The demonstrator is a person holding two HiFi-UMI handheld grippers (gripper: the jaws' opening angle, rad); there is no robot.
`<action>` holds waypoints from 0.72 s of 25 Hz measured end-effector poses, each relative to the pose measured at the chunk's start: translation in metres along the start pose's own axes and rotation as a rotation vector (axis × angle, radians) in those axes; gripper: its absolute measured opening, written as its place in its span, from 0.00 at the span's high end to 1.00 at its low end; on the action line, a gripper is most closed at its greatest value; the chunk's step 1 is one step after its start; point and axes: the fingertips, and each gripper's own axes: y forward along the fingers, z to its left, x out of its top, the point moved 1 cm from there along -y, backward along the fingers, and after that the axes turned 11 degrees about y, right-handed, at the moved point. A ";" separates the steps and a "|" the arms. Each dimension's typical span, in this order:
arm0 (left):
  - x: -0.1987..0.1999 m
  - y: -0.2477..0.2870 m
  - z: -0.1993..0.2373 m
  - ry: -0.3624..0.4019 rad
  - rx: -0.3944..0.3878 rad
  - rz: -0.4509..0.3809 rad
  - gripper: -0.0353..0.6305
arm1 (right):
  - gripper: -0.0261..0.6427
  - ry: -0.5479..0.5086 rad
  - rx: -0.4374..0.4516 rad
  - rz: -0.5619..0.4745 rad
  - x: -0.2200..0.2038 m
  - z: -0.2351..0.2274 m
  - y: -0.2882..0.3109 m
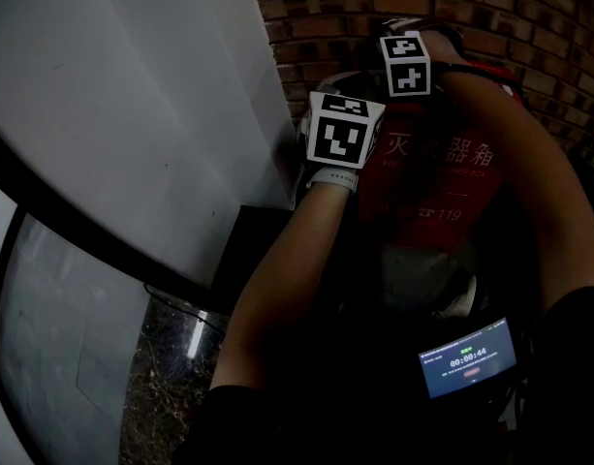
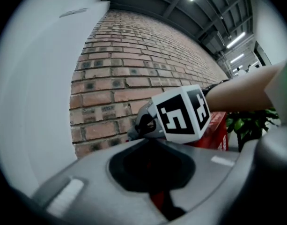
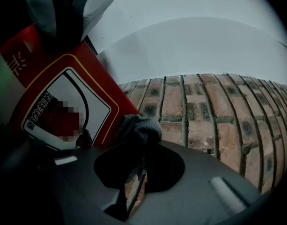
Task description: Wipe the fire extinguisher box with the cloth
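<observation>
The red fire extinguisher box (image 1: 442,197) with white lettering stands against the brick wall. My right gripper (image 1: 405,63) is at the box's far upper edge, shut on a bunched grey cloth (image 3: 137,128). In the right gripper view the cloth lies against the edge of the box (image 3: 63,93), beside its white label. My left gripper (image 1: 343,136) hovers nearer, by the box's upper left corner. In the left gripper view its jaws (image 2: 150,144) look shut with nothing in them. That view faces the right gripper's marker cube (image 2: 181,114) and the red box (image 2: 217,131).
The brick wall (image 1: 490,17) runs behind the box. A white curved wall (image 1: 132,114) rises at the left above dark stone floor (image 1: 166,386). A small lit screen (image 1: 468,356) sits low at the right. A green plant (image 2: 248,125) stands beyond the box.
</observation>
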 end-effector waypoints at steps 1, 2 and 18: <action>0.000 0.000 0.001 0.004 0.007 0.002 0.94 | 0.91 0.000 0.009 0.006 -0.002 0.001 -0.001; 0.000 0.000 0.001 0.006 0.010 0.004 0.94 | 0.91 0.007 0.018 0.010 -0.004 0.001 -0.002; 0.011 -0.013 -0.011 0.008 0.050 0.041 0.94 | 0.92 0.108 0.031 0.085 -0.097 0.009 -0.038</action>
